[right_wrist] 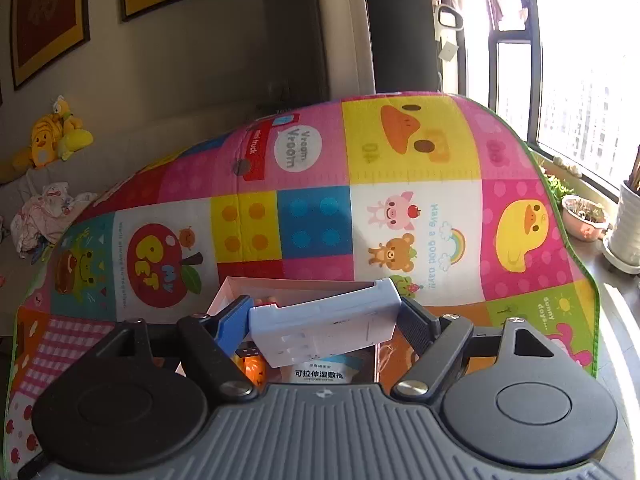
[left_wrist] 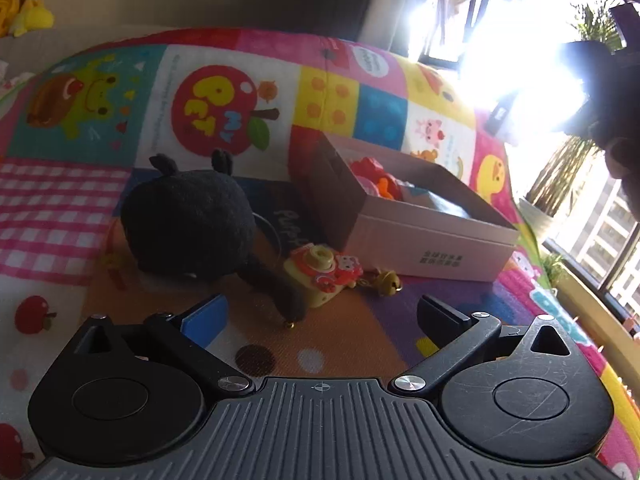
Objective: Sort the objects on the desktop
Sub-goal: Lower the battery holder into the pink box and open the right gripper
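Your right gripper (right_wrist: 324,320) clamps a pale blue case (right_wrist: 324,330) above the pink box (left_wrist: 424,236). Your left gripper (left_wrist: 320,312) gapes empty near the toy camera (left_wrist: 316,276) and black plush (left_wrist: 188,228) beside that box.

- The left gripper (left_wrist: 320,312) is held pointing downward at a slant, its jaws spread wide apart with nothing between them.
- One blue pad (left_wrist: 206,318) is seen on its left finger.
- The right gripper (right_wrist: 320,322) is likewise angled downward, its jaws partly closed and pressed on the two ends of a pale blue box (right_wrist: 324,326).
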{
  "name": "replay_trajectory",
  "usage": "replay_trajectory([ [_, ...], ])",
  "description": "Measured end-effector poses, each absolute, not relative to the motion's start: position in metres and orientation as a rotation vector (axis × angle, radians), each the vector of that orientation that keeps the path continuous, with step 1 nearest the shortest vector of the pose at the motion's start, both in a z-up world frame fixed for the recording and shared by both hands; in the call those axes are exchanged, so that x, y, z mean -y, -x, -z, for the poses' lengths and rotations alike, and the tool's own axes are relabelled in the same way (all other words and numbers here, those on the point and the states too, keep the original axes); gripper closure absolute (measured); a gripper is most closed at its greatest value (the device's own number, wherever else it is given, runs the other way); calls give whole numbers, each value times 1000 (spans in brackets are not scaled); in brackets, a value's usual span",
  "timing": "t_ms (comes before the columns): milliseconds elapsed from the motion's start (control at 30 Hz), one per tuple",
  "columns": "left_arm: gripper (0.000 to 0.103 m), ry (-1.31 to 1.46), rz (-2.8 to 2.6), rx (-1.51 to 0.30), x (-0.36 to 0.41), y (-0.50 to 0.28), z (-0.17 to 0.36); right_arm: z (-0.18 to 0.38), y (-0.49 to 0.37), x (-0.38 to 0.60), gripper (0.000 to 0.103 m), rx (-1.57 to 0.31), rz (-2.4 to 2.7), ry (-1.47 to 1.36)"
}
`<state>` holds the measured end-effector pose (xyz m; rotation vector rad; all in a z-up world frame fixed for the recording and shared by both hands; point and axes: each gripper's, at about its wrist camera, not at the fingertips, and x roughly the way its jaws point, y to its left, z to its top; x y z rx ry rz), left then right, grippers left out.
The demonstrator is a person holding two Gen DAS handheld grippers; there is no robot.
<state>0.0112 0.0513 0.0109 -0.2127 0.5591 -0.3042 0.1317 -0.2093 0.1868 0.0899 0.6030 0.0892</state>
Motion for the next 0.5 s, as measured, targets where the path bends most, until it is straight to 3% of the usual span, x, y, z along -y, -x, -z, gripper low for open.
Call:
replay_trajectory([
  [367,0,274,337,-555,-57,-11,-9,-141,-256,180,24,-816,46,-146],
  [500,0,285,341,-560,-59,-11,-9,-140,-264,177,19,-809,61,-162],
])
